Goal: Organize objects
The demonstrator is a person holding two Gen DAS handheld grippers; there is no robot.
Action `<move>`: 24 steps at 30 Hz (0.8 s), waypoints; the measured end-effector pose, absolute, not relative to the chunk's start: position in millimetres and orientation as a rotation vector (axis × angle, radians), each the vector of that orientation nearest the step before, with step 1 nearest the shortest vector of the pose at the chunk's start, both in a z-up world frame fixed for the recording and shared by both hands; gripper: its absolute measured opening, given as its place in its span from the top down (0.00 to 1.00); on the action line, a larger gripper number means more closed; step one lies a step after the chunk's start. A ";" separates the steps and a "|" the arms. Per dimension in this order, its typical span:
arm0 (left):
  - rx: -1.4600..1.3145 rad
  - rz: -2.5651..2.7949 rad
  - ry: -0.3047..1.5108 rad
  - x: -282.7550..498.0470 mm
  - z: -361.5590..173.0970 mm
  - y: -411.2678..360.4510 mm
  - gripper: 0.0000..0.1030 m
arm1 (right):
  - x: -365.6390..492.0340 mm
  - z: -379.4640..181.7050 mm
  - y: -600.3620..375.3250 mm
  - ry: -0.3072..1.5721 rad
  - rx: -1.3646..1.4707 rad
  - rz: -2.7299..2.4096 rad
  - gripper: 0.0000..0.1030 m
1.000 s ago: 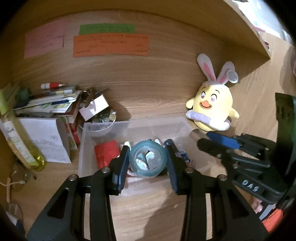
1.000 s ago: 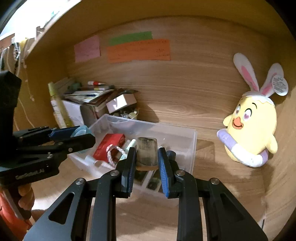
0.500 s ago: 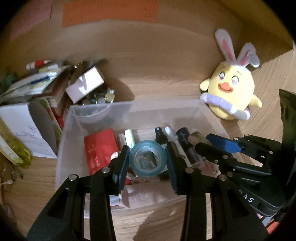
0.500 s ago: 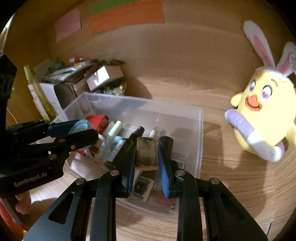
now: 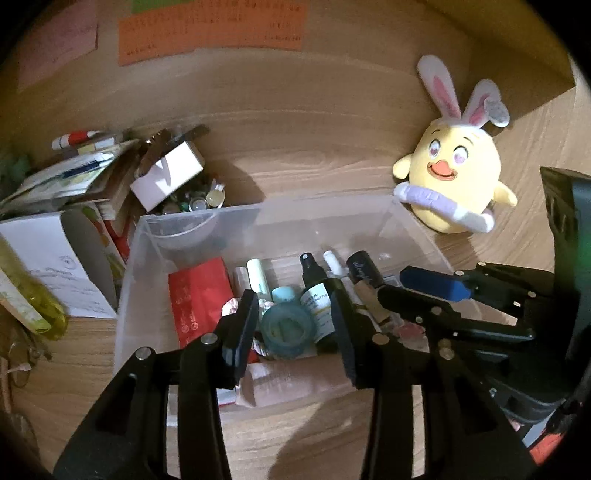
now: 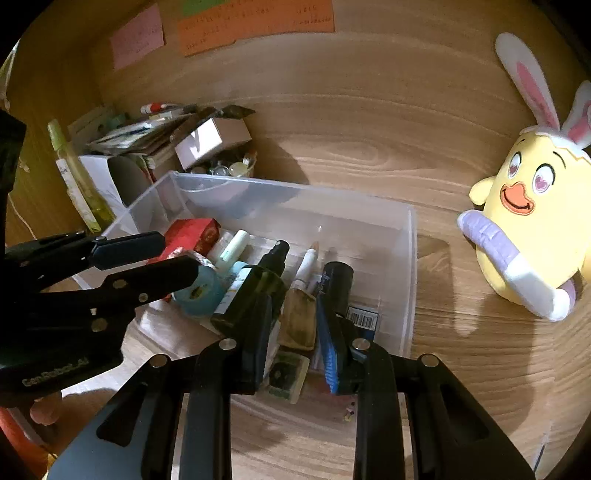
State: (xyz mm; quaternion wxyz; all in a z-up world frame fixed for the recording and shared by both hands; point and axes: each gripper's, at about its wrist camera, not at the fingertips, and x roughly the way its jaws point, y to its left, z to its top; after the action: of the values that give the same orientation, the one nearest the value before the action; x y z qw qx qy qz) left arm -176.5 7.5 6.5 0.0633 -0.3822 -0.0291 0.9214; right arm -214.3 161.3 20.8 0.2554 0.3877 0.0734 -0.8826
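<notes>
A clear plastic bin (image 5: 413, 225) (image 6: 408, 258) on the wooden desk holds bottles, tubes and a red packet (image 5: 199, 299). My left gripper (image 5: 295, 332) hangs open over the bin; a teal tape roll (image 5: 286, 330) (image 6: 201, 290) lies among the items between and below its fingers, no longer touched. My right gripper (image 6: 295, 325) is open wider than a small brownish bottle (image 6: 297, 321), which rests in the bin between its fingers. A dark spray bottle (image 6: 258, 280) lies just left of it.
A yellow plush chick with bunny ears (image 5: 454, 188) (image 6: 532, 218) stands right of the bin. A pile of papers and boxes (image 5: 74, 173), a bowl of small things (image 5: 192, 210) and a yellow-green bottle (image 5: 26, 299) crowd the left. Sticky notes (image 5: 210, 29) hang on the back wall.
Both grippers moved down over the bin and opened. The tape roll dropped from the left gripper and the brownish bottle from the right one; both now lie in the bin.
</notes>
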 end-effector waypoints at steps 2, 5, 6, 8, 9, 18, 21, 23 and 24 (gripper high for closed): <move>-1.143 2.783 -0.095 -170.7 10.0 5.8 0.59 | -210.0 26.0 162.9 0.194 1.039 -2.398 0.78; -1.116 2.786 -0.106 -160.2 15.0 3.3 0.54 | -200.7 35.6 166.6 0.191 1.004 -2.412 0.78; -1.106 2.789 -0.108 -156.2 16.8 2.3 0.52 | -197.2 38.7 167.7 0.191 0.991 -2.418 0.77; -1.075 2.799 -0.111 -145.6 21.2 -0.4 0.49 | -188.8 44.6 170.6 0.186 0.962 -2.426 0.74; -1.061 2.805 -0.109 -140.7 23.3 -1.3 0.47 | -183.6 47.3 172.0 0.183 0.946 -2.427 0.71; -0.944 2.853 -0.111 -97.0 33.3 -9.5 0.28 | -142.0 57.3 181.9 0.152 0.841 -2.445 0.47; -0.922 2.873 -0.115 -85.4 30.8 -10.1 0.19 | -130.1 57.3 186.0 0.139 0.811 -2.461 0.40; -0.923 2.880 -0.113 -80.2 27.3 -9.8 0.19 | -124.3 55.7 188.1 0.132 0.801 -2.466 0.36; -0.925 2.877 -0.119 -78.7 25.7 -10.1 0.19 | -121.6 54.6 189.1 0.130 0.799 -2.466 0.34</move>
State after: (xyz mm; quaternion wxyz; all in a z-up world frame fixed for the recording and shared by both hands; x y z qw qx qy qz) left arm -78.7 -10.1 25.7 0.0589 -0.3052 -0.0392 0.9497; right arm -121.6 189.1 54.6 0.2699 0.2965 0.0484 -0.9148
